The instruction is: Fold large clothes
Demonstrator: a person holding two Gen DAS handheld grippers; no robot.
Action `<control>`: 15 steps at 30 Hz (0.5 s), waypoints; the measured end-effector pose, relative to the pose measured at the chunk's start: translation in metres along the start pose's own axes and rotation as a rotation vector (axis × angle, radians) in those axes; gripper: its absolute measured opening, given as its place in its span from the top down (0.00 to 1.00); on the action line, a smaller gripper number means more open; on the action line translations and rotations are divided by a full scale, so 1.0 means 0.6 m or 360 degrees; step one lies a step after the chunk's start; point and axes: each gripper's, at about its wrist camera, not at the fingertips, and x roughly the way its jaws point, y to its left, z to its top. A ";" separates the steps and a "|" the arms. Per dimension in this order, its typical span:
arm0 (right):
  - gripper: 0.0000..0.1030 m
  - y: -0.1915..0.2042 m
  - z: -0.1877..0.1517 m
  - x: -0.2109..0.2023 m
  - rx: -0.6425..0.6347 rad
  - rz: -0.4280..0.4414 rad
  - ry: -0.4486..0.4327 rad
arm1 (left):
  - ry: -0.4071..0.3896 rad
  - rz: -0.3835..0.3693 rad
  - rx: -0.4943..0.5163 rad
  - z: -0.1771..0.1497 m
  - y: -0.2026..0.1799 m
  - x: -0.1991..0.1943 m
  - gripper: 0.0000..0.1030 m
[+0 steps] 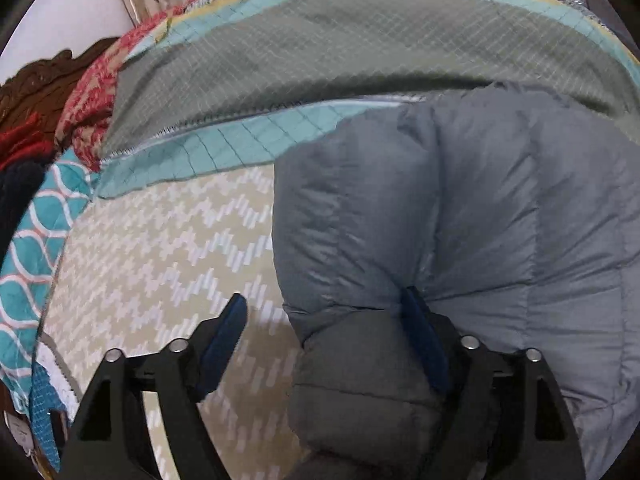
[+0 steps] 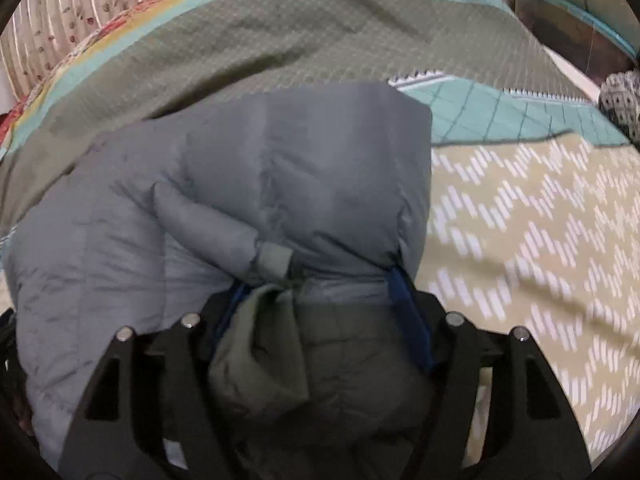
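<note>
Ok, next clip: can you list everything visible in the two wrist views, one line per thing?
puffer jacket: one, grey, bunched on the bed between both grippers
bedsheet: one, beige with a white zigzag print, under the jacket
quilt: one, olive with teal and yellow bands, behind the jacket
clothes pile: several, brown, red and dark, far left of the left view
curtain: one, beige stripes with small leaves, background
patterned cloth: one, white with dark dots, right edge of the right view
left gripper: black with blue pads, open, jacket edge between the fingers
right gripper: black with blue pads, open around jacket folds
</note>
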 end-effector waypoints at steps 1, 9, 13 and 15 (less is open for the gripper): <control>0.32 0.006 0.001 0.006 -0.0023 -0.0032 0.0003 | 0.0023 -0.0005 -0.0041 0.000 0.005 0.013 1.00; 0.31 0.004 0.017 -0.025 -0.0082 -0.0019 0.0036 | 0.0008 -0.0034 -0.0081 0.014 0.042 -0.046 1.00; 0.31 -0.040 -0.021 -0.129 -0.0030 0.0135 -0.0102 | -0.0164 -0.0054 -0.0008 -0.024 0.082 -0.146 1.00; 0.30 -0.059 -0.057 -0.175 -0.0059 0.0190 -0.0119 | -0.0185 -0.0052 0.0049 -0.055 0.094 -0.182 1.00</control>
